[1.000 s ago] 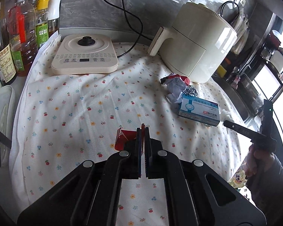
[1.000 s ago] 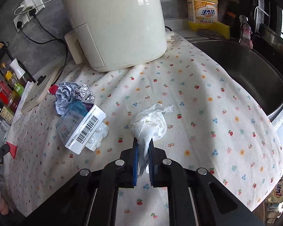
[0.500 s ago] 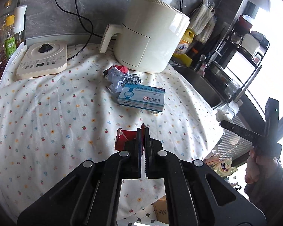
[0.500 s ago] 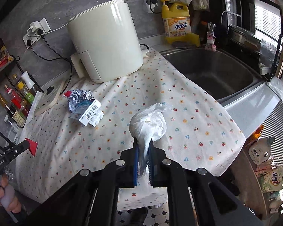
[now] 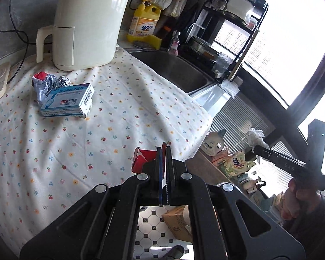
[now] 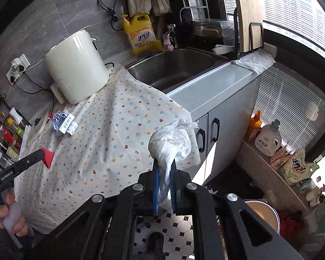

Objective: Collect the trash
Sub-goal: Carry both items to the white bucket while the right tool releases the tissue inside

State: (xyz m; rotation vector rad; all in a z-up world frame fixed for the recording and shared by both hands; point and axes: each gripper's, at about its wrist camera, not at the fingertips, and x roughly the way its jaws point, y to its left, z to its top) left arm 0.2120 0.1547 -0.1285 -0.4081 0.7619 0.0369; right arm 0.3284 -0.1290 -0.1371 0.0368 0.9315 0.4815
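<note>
A crumpled white tissue (image 6: pixel 170 145) is pinched between the nearly closed fingers of the right gripper (image 6: pixel 164 166) and held out past the edge of the floral tablecloth (image 6: pixel 110 134). A red scrap (image 5: pixel 144 159) (a thin, folded piece) is clamped tight in the left gripper (image 5: pixel 164 151). A medicine box (image 5: pixel 68 103) and crumpled foil (image 5: pixel 48 82) are left lying on the cloth near the white air fryer (image 5: pixel 86 21).

On the tablecloth (image 5: pixel 123 108), the medicine box (image 5: pixel 68 100) lies before the air fryer (image 5: pixel 86 23), sink (image 5: pixel 173 67) to the right.
</note>
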